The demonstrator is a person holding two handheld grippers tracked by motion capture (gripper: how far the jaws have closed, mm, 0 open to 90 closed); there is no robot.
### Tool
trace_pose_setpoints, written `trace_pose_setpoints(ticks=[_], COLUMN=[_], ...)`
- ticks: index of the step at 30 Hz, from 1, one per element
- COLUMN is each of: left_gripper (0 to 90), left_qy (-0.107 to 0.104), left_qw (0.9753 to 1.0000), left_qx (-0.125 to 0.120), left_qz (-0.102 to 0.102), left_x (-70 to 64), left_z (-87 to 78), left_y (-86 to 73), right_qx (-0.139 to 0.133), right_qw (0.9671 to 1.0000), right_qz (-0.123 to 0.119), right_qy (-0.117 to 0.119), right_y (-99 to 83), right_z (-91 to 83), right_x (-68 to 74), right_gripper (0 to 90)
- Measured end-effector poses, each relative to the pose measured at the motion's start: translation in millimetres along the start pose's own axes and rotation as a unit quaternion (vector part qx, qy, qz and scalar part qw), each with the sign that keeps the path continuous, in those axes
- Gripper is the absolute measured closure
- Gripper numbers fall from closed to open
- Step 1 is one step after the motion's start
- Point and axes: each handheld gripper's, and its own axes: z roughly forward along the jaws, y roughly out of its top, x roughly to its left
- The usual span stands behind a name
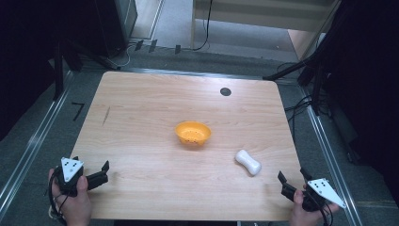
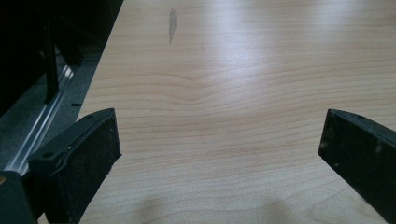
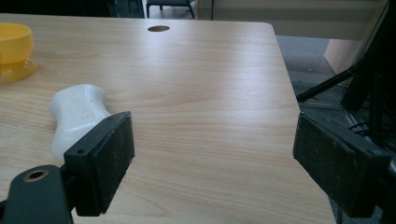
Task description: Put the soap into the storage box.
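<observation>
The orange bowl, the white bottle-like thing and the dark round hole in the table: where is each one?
orange bowl (image 1: 193, 133): high view, inside of the bowl.
white object (image 1: 248, 162): high view, its narrow middle.
round hole (image 1: 225, 92): high view, centre of the dark spot.
</observation>
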Motion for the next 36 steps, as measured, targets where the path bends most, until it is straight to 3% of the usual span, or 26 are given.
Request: trace_pose_setpoints(ticks=[4, 7, 9, 12, 13, 14, 16, 18, 22, 25, 26, 29, 32, 35, 36], left_gripper=[0.0, 0.0, 0.0, 0.0, 0.0, 0.0, 0.0, 0.0, 0.0, 0.0, 0.0, 0.0, 0.0, 0.0, 0.0], left_qy=[0.000, -0.001, -0.002, -0.002, -0.002, -0.003, -0.003, -0.003, -0.005, -0.003, -0.004, -0.003, -0.005, -0.004, -0.004], left_qw=[1.0000, 1.0000, 1.0000, 1.0000, 1.0000, 1.0000, 1.0000, 1.0000, 1.0000, 1.0000, 1.0000, 1.0000, 1.0000, 1.0000, 1.0000], left_qx=[0.001, -0.001, -0.001, -0.007, -0.007, -0.003, -0.002, -0.002, -0.003, -0.002, -0.001, -0.002, -0.002, -0.003, -0.003], left_qz=[0.006, -0.002, -0.003, -0.005, -0.004, -0.003, -0.003, -0.004, -0.006, -0.004, -0.003, -0.004, -0.007, -0.006, -0.006], left_x=[-0.6, 0.7, 1.2, 1.1, 1.1, 1.0, 1.0, 1.4, 1.8, 1.3, 1.1, 1.4, 2.3, 2.1, 2.1], left_z=[-0.3, -0.4, -0.8, -1.4, -1.5, -0.9, -0.9, -1.0, -1.0, -0.8, -0.8, -0.8, -0.9, -1.0, -1.0], left_y=[0.1, -0.1, -0.1, -0.6, -0.6, -0.3, -0.1, -0.2, -0.2, -0.1, 0.0, -0.1, -0.2, -0.2, -0.2], right_qx=[0.010, 0.016, 0.032, 0.043, 0.051, 0.072, 0.081, 0.104, 0.120, 0.149, 0.168, 0.196, 0.212, 0.230, 0.230], right_qw=[0.9999, 0.9998, 0.9989, 0.9981, 0.9974, 0.9949, 0.9938, 0.9905, 0.9876, 0.9826, 0.9778, 0.9702, 0.9643, 0.9582, 0.9582], right_qz=[-0.005, -0.010, -0.025, -0.036, -0.044, -0.068, -0.073, -0.090, -0.101, -0.107, -0.116, -0.131, -0.136, -0.147, -0.147], right_qy=[-0.005, -0.010, -0.023, -0.024, -0.026, -0.022, -0.020, -0.003, 0.008, 0.034, 0.048, 0.059, 0.081, 0.086, 0.086], right_y=[0.5, 0.7, 1.6, 1.9, 2.2, 2.8, 3.3, 6.5, 12.7, 19.1, 23.0, 29.6, 37.1, 43.8, 43.8], right_z=[1.1, 1.7, 4.6, 6.2, 7.6, 10.9, 11.9, 15.0, 16.9, 22.0, 25.7, 30.9, 35.5, 40.2, 40.2], right_x=[2.0, 3.1, 6.3, 8.6, 10.3, 14.0, 16.5, 19.4, 21.0, 21.2, 22.5, 25.2, 26.7, 29.4, 29.4], right_gripper=[12.7, 12.5, 12.6, 13.1, 13.2, 13.1, 12.9, 6.4, 6.2, 5.5, 4.8, 4.6, 4.7, 4.8, 4.8])
